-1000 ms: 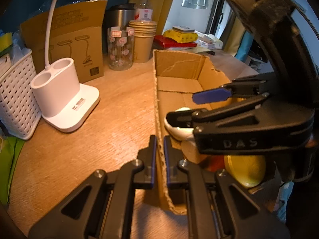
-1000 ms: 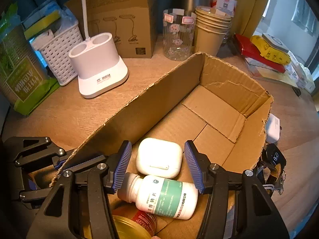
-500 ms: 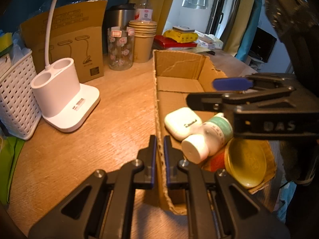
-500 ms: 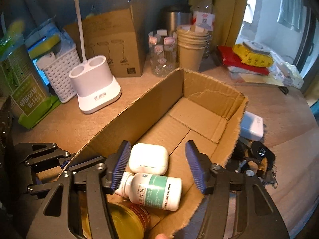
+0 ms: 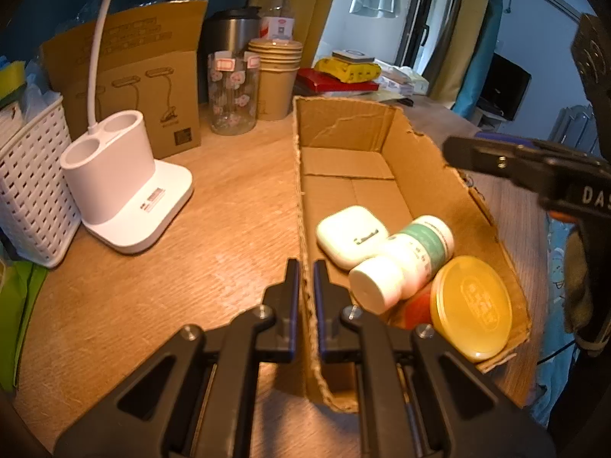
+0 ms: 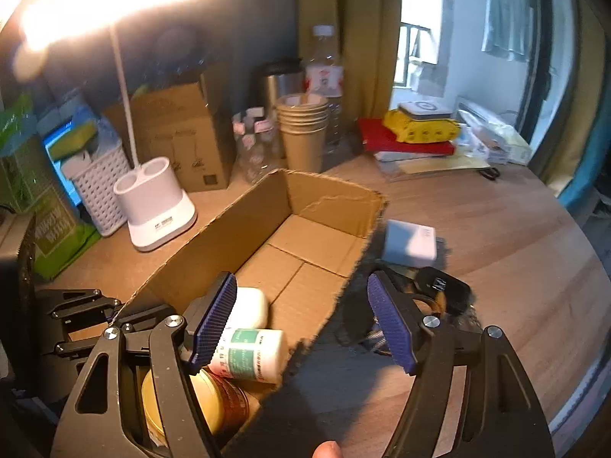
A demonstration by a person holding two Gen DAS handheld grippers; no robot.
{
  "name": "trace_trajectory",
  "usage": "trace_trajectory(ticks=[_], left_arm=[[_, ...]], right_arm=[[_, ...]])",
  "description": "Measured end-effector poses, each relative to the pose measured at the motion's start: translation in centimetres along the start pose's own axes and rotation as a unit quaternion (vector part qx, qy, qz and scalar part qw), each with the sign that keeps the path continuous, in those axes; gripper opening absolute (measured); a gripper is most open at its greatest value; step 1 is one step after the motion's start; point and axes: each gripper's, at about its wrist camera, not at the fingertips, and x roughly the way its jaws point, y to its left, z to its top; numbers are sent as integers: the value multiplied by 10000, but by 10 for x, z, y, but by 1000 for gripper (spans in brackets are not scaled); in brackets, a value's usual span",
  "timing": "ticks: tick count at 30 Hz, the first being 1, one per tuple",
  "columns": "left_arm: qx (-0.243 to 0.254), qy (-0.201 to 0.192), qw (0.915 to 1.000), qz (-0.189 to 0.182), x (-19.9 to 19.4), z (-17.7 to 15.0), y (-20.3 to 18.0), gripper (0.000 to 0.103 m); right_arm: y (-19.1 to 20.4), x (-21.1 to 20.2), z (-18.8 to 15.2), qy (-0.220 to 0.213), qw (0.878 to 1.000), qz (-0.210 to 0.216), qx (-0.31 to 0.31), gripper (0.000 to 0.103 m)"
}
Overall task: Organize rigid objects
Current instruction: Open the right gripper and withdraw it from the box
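The right gripper (image 6: 301, 324) has lifted away from the earbud case (image 5: 351, 236), its jaws just spreading wider, nothing between them. Below its left pad lie case and pill bottle (image 6: 248, 355) inside the cardboard box (image 5: 420, 175). The left gripper (image 5: 306, 297) pinches the box's wall.

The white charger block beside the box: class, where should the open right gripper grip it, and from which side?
Come from above with the right gripper and set its fingers on the white charger block's two long flat sides; it lies flat on the table, close to the cardboard box.
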Motion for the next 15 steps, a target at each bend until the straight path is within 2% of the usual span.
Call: trace_trajectory(ticks=[15], left_arm=[[73, -44, 9999, 61, -2, -1, 1, 8]], right_arm=[[-37, -39, -6, -434, 9975, -477, 286, 75]])
